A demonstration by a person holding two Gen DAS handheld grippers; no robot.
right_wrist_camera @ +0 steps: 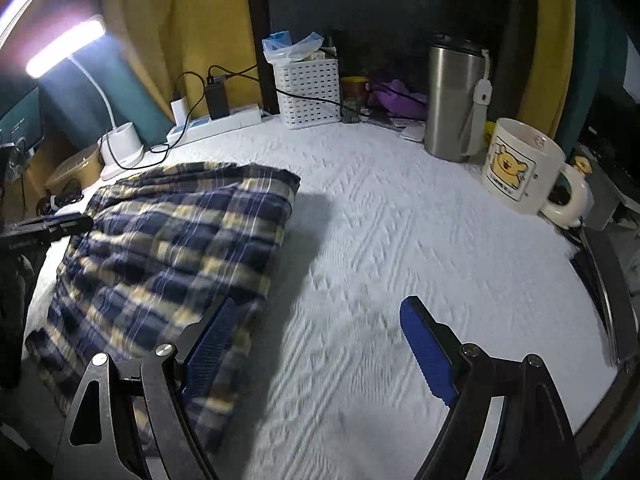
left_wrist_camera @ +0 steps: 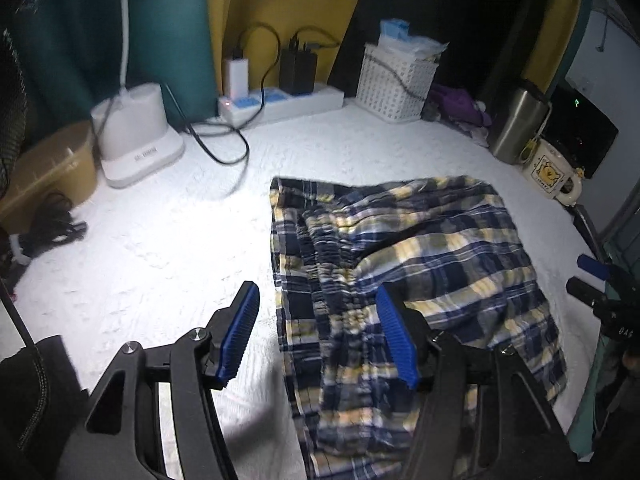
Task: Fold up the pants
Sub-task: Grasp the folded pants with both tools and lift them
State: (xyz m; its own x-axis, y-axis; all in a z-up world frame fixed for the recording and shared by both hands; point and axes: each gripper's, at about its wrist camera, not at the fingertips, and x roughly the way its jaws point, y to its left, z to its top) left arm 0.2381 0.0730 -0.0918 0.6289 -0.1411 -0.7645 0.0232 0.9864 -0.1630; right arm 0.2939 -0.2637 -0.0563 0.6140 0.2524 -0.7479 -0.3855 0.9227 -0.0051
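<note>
The navy, yellow and white plaid pants point(left_wrist_camera: 404, 264) lie folded in a bunched pile on the white textured cloth point(left_wrist_camera: 160, 248). My left gripper point(left_wrist_camera: 316, 304) is open and empty, just above the pile's near left edge with the elastic waistband between its blue pads. In the right wrist view the pants point(right_wrist_camera: 172, 240) lie at the left. My right gripper point(right_wrist_camera: 316, 312) is open and empty over bare cloth point(right_wrist_camera: 400, 240), its left finger at the pile's right edge. The right gripper also shows at the right edge of the left wrist view point(left_wrist_camera: 592, 276).
Along the back stand a white desk lamp base point(left_wrist_camera: 136, 132), a power strip with chargers point(left_wrist_camera: 280, 100), a white lattice basket point(left_wrist_camera: 394, 84), a steel tumbler point(right_wrist_camera: 456, 100) and a bear mug point(right_wrist_camera: 520, 164). A tan box point(left_wrist_camera: 48, 172) sits at the left.
</note>
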